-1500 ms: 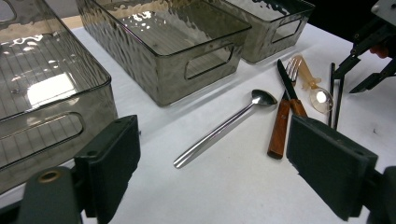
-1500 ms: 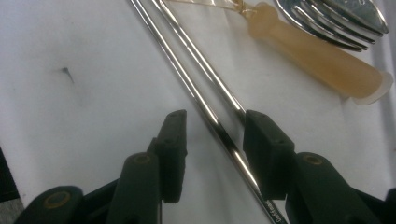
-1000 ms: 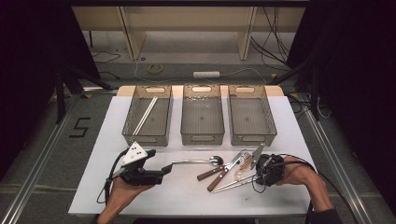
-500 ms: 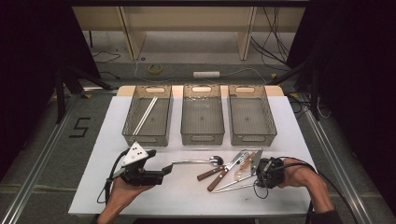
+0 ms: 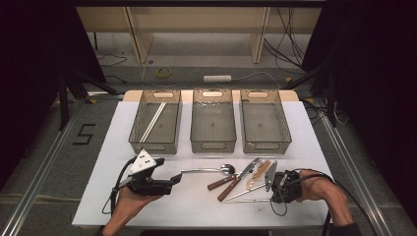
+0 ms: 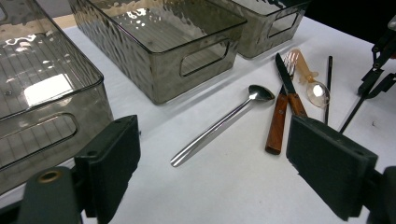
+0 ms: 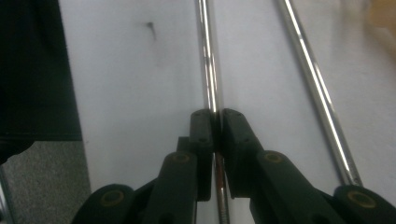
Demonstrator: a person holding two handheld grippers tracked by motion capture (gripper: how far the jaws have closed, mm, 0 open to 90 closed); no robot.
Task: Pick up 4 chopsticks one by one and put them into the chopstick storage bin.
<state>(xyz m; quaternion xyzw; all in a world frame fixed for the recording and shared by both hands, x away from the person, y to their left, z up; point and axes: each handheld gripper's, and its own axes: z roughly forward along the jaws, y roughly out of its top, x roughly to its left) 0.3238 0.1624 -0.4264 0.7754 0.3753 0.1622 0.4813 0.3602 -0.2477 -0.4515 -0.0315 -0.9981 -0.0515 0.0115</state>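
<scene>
White tabletop (image 5: 196,206) filled the space before me, standing on a grey floor where a dark "5" (image 5: 84,133) was marked off the table's left edge; that was the only writing I could read. Three smoky clear bins stood in a row at the far side of the table: the left bin (image 5: 156,123) held a pair of pale chopsticks (image 5: 152,121) lying on a slant, while the middle bin (image 5: 212,120) and right bin (image 5: 263,120) showed bare floors.

Nearer me than the middle bin lay a steel spoon (image 5: 209,170), and just right of it a cluster of cutlery: a wooden-handled knife (image 6: 290,91), a wooden-handled fork (image 6: 279,116) and a small translucent amber spoon (image 6: 312,81).

My left gripper (image 6: 212,175) sat near the table's front left, jaws spread wide with nothing between them, pointing toward the steel spoon.

My right gripper (image 7: 215,123) was at the front right, beside the cutlery cluster. Its jaws were pinched tight on a thin metal chopstick (image 7: 208,56) lying on the table; a second metal chopstick (image 7: 314,84) lay just beside it, apart from the jaws.
</scene>
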